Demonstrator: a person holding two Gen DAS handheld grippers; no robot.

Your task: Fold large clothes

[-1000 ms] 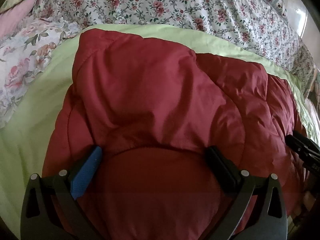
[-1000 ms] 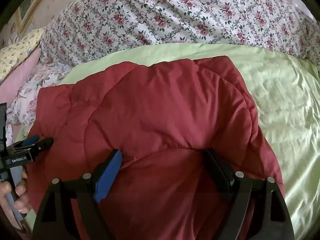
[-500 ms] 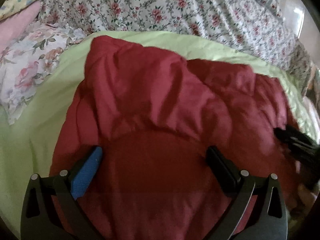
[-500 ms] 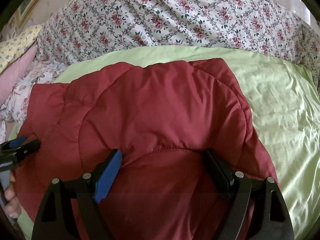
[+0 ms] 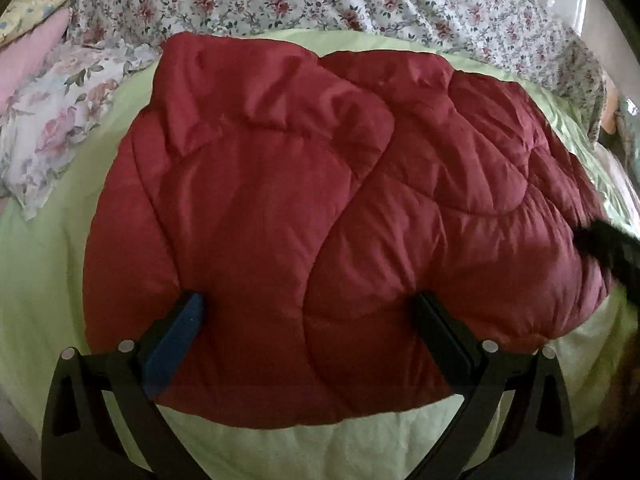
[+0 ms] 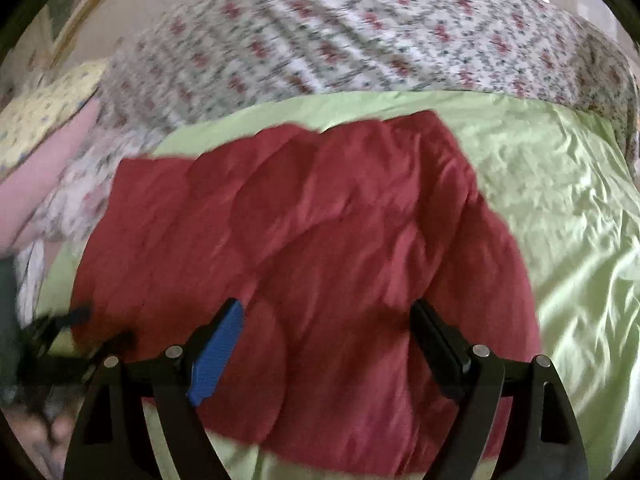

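Observation:
A dark red quilted garment lies folded on the light green sheet; it also shows in the right wrist view, which is blurred. My left gripper is open above the garment's near edge and holds nothing. My right gripper is open above the garment's near part and holds nothing. The right gripper shows as a dark blur at the right edge of the left wrist view. The left gripper shows blurred at the lower left of the right wrist view.
A floral quilt is bunched along the back of the bed. Floral, pink and yellow pillows lie at the left. Green sheet extends to the right of the garment.
Both grippers have pulled back and up from the garment, so its near edge and the green sheet below it now show. The garment lies flatter.

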